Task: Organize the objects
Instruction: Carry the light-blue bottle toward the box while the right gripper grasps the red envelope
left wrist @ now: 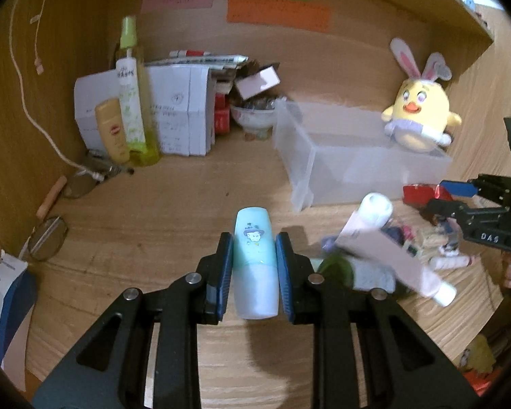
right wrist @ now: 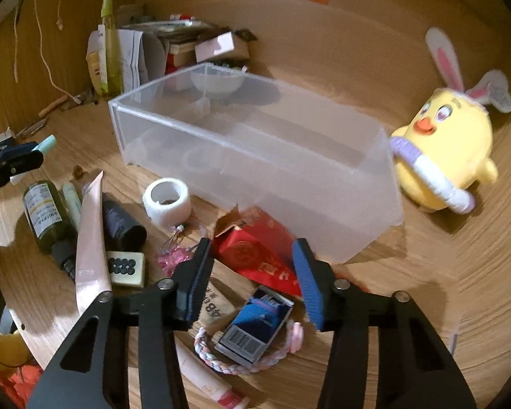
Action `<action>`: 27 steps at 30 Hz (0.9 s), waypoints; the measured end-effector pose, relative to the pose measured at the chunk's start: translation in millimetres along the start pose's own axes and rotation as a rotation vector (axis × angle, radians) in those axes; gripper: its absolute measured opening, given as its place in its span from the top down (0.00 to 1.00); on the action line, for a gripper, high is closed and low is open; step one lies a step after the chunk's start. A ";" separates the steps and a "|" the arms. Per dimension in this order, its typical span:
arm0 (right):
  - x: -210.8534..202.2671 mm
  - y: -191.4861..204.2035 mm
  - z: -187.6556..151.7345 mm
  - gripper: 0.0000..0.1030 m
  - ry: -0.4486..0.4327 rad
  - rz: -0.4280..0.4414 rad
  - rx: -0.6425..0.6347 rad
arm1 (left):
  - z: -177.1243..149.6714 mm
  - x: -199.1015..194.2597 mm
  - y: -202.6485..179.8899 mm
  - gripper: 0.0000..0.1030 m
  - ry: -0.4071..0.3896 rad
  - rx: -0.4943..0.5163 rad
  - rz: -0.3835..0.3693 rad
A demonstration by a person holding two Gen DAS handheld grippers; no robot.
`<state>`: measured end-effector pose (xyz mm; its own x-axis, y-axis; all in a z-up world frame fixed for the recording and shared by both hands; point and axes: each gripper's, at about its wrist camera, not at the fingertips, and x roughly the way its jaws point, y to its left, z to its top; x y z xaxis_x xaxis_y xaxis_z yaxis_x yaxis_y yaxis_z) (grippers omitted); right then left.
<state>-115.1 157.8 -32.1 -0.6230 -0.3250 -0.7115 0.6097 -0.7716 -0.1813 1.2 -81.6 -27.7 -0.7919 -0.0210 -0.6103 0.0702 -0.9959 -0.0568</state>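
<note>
Left gripper (left wrist: 254,269) pinching mint-green tube (left wrist: 255,266) above desk (left wrist: 160,211), short of translucent bin (right wrist: 255,156). Right gripper (right wrist: 252,279) spread over blue box (right wrist: 255,327) and red packet (right wrist: 259,255).

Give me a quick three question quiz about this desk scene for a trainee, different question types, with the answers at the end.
1. True or false: the left tool is shut on a pale blue-green tube with a cartoon face.
2. Multiple choice: the clear plastic storage box holds A) the yellow plush chick with rabbit ears, B) the white tape roll, C) nothing that can be seen.
3. Fill in: directly below the open right tool lies a small dark blue ____ with a barcode.

Key: 1 true; 2 C; 3 box.
</note>
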 end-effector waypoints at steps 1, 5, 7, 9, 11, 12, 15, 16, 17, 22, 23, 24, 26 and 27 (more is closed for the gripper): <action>-2.4 -0.6 0.3 0.61 -0.007 -0.002 -0.001 | 2.5 -0.7 -1.4 0.76 -0.006 0.000 -0.003; -11.6 -7.4 2.9 0.66 -0.037 -0.014 0.011 | 11.9 -4.7 -8.6 0.76 -0.027 0.008 -0.024; -18.7 -12.5 2.2 0.68 -0.054 -0.022 0.022 | 16.0 -7.0 -12.6 0.76 -0.038 0.013 -0.031; -23.8 -18.6 3.6 0.70 -0.073 -0.025 0.038 | 19.5 -8.8 -15.8 0.76 -0.047 0.017 -0.038; -28.7 -23.8 4.1 0.72 -0.086 -0.023 0.051 | 24.2 -10.3 -19.2 0.76 -0.057 0.017 -0.047; -31.3 -26.5 4.3 0.74 -0.088 -0.014 0.050 | 25.8 -10.6 -20.7 0.76 -0.060 0.018 -0.049; -36.8 -33.4 5.7 0.77 -0.104 -0.018 0.067 | 32.0 -11.2 -24.7 0.76 -0.070 0.021 -0.055; -38.3 -35.6 6.3 0.77 -0.109 -0.023 0.070 | 34.1 -11.0 -26.0 0.76 -0.072 0.023 -0.056; -39.5 -37.5 6.7 0.77 -0.114 -0.026 0.072 | 36.3 -10.4 -27.7 0.76 -0.073 0.025 -0.058; -41.7 -47.6 7.6 0.77 -0.127 -0.038 0.090 | 44.3 -8.8 -33.8 0.76 -0.077 0.027 -0.071; -41.9 -49.2 7.1 0.77 -0.129 -0.039 0.093 | 46.4 -9.3 -34.8 0.76 -0.080 0.027 -0.076; -43.0 -50.6 6.4 0.77 -0.133 -0.041 0.096 | 48.1 -9.8 -35.3 0.76 -0.082 0.028 -0.080; -48.4 -53.4 6.4 0.77 -0.147 -0.045 0.102 | 52.7 -10.7 -37.2 0.76 -0.088 0.030 -0.090; -51.9 -55.1 6.8 0.77 -0.155 -0.046 0.104 | 54.6 -10.6 -37.6 0.76 -0.089 0.030 -0.094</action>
<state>-119.7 213.4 19.4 -0.7219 -0.3628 -0.5893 0.5302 -0.8372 -0.1341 -26.1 -48.7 24.0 -0.8449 0.0658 -0.5309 -0.0237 -0.9960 -0.0858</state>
